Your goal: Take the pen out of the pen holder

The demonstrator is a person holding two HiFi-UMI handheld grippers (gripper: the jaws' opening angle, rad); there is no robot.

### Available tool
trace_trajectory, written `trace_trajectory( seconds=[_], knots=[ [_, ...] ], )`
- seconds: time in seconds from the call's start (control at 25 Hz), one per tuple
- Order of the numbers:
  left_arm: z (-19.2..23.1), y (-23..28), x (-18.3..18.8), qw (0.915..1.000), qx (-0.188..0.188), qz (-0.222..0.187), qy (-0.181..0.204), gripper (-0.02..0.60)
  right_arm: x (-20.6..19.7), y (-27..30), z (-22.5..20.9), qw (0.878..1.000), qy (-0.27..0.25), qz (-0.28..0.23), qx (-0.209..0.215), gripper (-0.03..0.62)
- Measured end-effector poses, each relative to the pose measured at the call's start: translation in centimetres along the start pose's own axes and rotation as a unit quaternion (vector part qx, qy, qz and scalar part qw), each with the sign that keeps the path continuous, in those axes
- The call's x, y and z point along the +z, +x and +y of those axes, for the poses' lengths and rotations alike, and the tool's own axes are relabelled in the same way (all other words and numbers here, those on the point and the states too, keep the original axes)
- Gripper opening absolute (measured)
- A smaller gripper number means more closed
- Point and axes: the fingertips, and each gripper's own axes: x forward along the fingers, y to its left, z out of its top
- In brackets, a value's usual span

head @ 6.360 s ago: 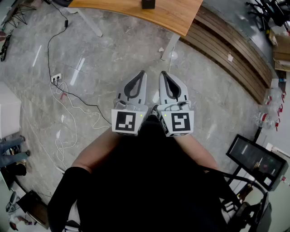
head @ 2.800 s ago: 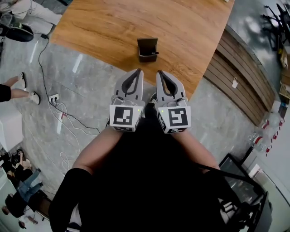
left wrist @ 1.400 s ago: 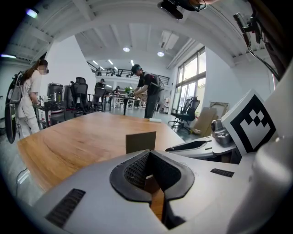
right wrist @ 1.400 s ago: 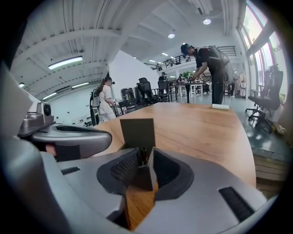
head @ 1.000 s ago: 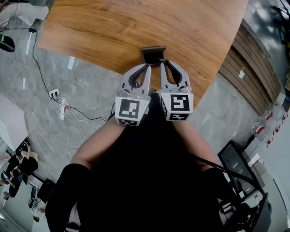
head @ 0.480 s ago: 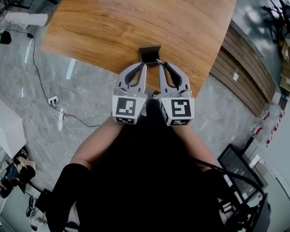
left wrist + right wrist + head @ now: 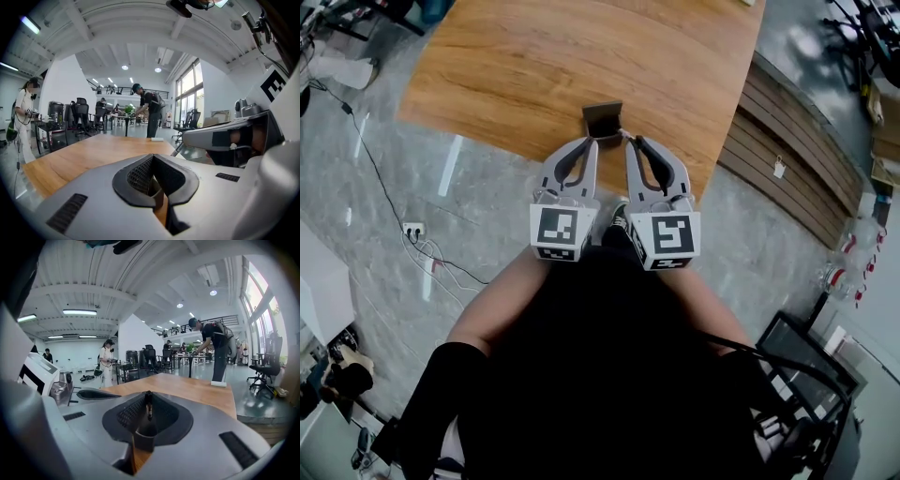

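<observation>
Far left, a white cable (image 7: 425, 251) trails over the grey floor (image 7: 366, 178). The wooden table (image 7: 581, 47) fills the far side. The left gripper (image 7: 592, 141) hangs over the table's near edge, jaws clenched together with nothing in them. Just past its tip sits the dark pen holder (image 7: 602, 117). Right next to it, the right gripper (image 7: 631, 141) is grasping the pen (image 7: 148, 408), pinched upright between its pads, just near and right of the holder. Can't tell if the pen touches the holder.
</observation>
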Motion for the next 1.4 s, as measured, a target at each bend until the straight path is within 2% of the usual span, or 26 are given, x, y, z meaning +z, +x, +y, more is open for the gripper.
trace_trajectory(
  seconds=[0.28, 0.52, 0.84, 1.4],
  knots=[
    [-0.1, -0.5, 1.7, 0.9998, 0.000, -0.016, 0.010, 0.006, 1.6, -0.7, 0.1, 1.000, -0.004, -0.016, -0.005, 0.040],
    [0.1, -0.5, 1.0, 1.0000, 0.007, -0.006, 0.004, 0.006, 1.0, -0.1, -0.3, 1.000, 0.000, -0.009, -0.003, 0.040],
    [0.9, 1.4, -1.0, 0.9996, 0.013, 0.012, -0.024, 0.006, -2.3, 2.6, -1.2, 1.000, 0.011, 0.024, 0.007, 0.040],
    [3.0, 5.1, -5.5, 0.9969, 0.020, 0.059, -0.049, 0.006, -9.9, 7.6, -1.9, 0.994, 0.026, 0.102, 0.016, 0.040]
  ],
)
